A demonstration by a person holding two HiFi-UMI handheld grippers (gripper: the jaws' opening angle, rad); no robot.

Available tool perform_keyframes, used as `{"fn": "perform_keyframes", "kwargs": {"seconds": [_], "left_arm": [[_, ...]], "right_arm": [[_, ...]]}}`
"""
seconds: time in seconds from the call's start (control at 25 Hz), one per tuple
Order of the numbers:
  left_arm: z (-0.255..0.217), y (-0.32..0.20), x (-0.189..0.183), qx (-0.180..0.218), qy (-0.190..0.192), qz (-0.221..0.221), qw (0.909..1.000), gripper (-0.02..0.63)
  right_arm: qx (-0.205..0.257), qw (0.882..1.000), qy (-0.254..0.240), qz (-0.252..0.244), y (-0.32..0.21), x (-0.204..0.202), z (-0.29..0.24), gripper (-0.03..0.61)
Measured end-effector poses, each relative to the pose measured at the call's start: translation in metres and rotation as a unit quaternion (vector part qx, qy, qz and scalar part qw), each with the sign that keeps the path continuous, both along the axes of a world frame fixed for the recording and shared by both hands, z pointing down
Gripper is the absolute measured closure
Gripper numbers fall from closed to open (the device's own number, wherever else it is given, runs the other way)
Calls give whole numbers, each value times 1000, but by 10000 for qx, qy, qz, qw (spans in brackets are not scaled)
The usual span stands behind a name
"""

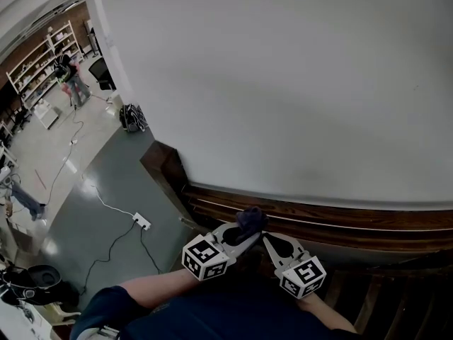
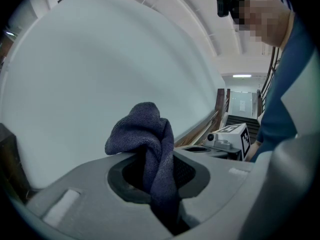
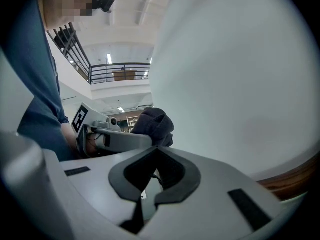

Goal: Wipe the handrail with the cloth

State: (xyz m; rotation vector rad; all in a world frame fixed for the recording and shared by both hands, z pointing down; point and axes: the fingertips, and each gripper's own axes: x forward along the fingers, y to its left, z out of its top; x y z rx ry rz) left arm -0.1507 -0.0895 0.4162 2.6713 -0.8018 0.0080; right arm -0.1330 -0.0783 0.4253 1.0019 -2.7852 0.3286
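A dark wooden handrail (image 1: 333, 217) runs along the foot of a white wall (image 1: 297, 83), right in front of both grippers. My left gripper (image 1: 246, 236) is shut on a dark blue cloth (image 1: 250, 221), which bunches up above the jaws and sits at the rail. The left gripper view shows the cloth (image 2: 142, 129) clamped in the left gripper (image 2: 159, 174), with the handrail (image 2: 200, 129) receding behind. My right gripper (image 1: 268, 239) is just right of the cloth, shut with nothing in it. In its own view, the right gripper (image 3: 156, 154) has the cloth (image 3: 154, 124) just beyond its tips.
A wooden end post (image 1: 164, 163) stands where the rail ends at the left. Below lies a grey floor with a white power strip (image 1: 141, 222) and cables, and a black bag (image 1: 131, 117). A person (image 1: 71, 76) stands far off by shelves. Stair treads (image 1: 382, 296) show lower right.
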Motion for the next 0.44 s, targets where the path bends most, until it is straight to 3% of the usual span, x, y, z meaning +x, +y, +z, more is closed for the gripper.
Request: {"fn": "perform_keyframes", "kwargs": {"seconds": [0.44], "left_arm": [[-1, -6, -13, 46, 35, -2, 10000, 535]], "right_arm": [[-3, 10000, 23, -33, -7, -15, 1, 571]]}}
